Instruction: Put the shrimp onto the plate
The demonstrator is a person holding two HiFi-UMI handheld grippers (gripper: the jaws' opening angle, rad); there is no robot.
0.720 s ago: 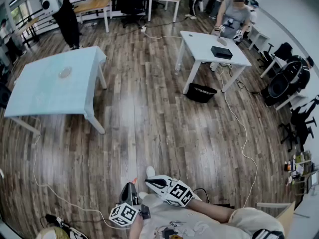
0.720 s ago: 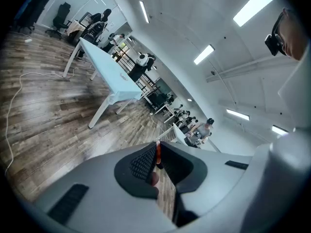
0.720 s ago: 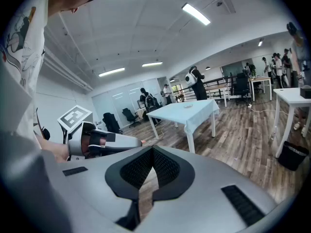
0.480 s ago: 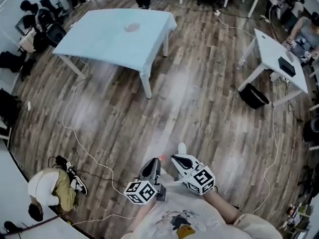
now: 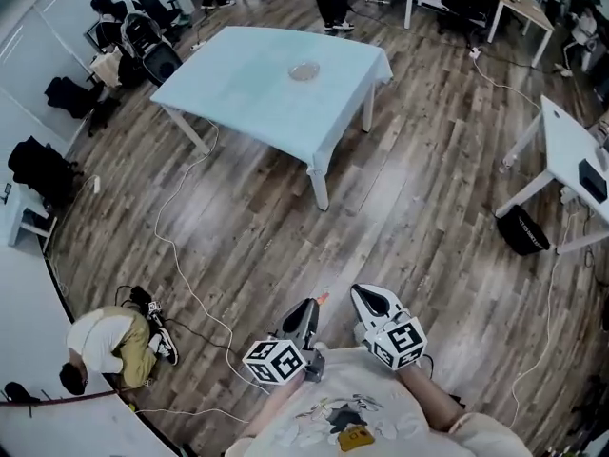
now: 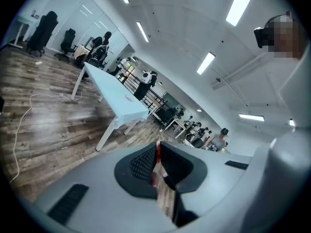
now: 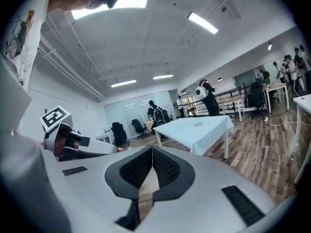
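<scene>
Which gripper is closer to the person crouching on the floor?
Left. The left gripper has the person off to its left; the right gripper is farther away, on the other side.

**Table ahead, grippers near the body**

The table [image 5: 247,74] stands well ahead, with the plate [image 5: 304,70] on its far half. Chairs [image 5: 152,50] stand to its left. The left gripper [image 5: 310,308] and right gripper [image 5: 365,297] sit side by side close to the person's body, well apart from the table. The shrimp [image 5: 322,297] lies between the left one's jaws. A crouched person [image 5: 105,346] is at lower left. A second table [image 5: 571,150] stands at right, with a bag [image 5: 523,229] by its legs.
</scene>
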